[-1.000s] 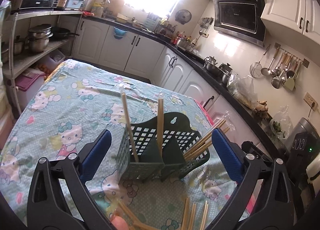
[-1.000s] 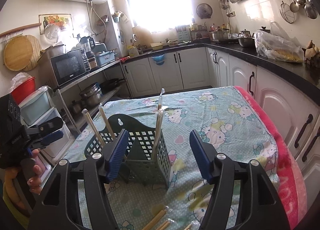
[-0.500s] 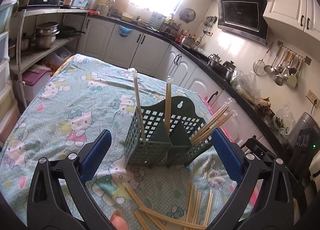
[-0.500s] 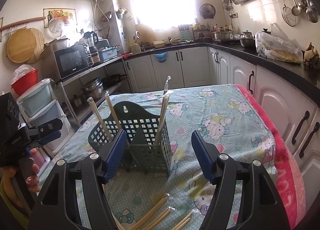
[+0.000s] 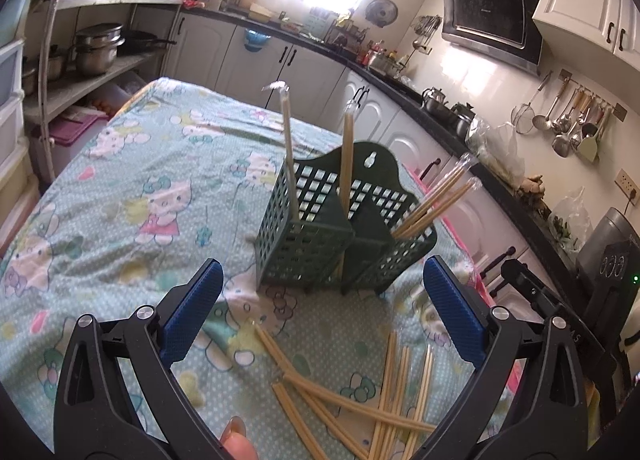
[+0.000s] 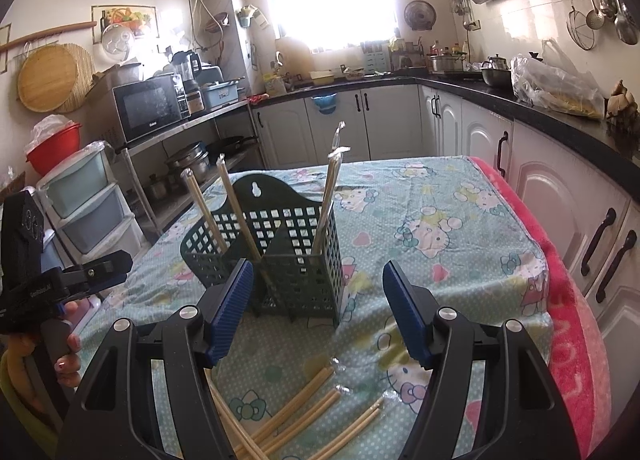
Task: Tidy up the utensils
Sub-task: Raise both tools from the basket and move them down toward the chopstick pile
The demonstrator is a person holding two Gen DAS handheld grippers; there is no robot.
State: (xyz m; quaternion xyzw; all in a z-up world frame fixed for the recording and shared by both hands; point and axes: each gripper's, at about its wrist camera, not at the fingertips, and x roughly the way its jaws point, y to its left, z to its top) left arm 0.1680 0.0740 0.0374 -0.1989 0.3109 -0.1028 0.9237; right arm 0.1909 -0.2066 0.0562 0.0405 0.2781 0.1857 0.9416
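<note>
Green holder [image 5: 320,244] stands beyond both grippers' parted, empty fingers [image 5: 192,310], chopsticks [image 5: 384,400] below.

Loose chopsticks [image 5: 384,412] cut off by bottom edge.

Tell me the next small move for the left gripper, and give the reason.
Probably lower the left gripper onto the loose chopsticks on the tablecloth and close on one pair. Both grippers are open and empty, the green holder already has some standing in it, and more lie scattered in front.
</note>
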